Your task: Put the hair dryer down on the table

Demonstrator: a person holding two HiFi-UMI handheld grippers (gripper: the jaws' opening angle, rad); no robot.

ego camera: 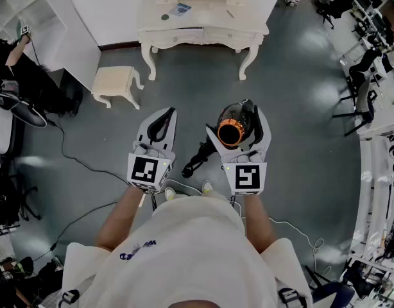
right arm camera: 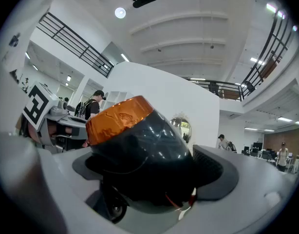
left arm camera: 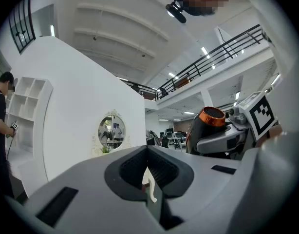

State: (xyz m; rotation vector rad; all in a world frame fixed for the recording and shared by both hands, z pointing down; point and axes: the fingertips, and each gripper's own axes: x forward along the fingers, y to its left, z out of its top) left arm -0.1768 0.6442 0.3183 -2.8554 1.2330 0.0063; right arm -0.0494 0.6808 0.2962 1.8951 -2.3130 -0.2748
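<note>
Two tongs sit nearest me. The left tongs are pressed together on nothing. The right tongs pinch the one dryer, black with an orange ring, above the floor. Farther off stand one stool and one white desk, well apart from the dryer.

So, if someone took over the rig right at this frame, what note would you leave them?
Left tool: shut, nothing in it.
Right tool: clamped wide around the hair dryer body, with the handle hanging below.
Table: the white dressing table stands ahead across open floor, with a stool to its left in the head view.
Done: the dryer is in hand.
Left: walk up to the table, set the dryer on a bare part of the top, and open the right tool.
</note>
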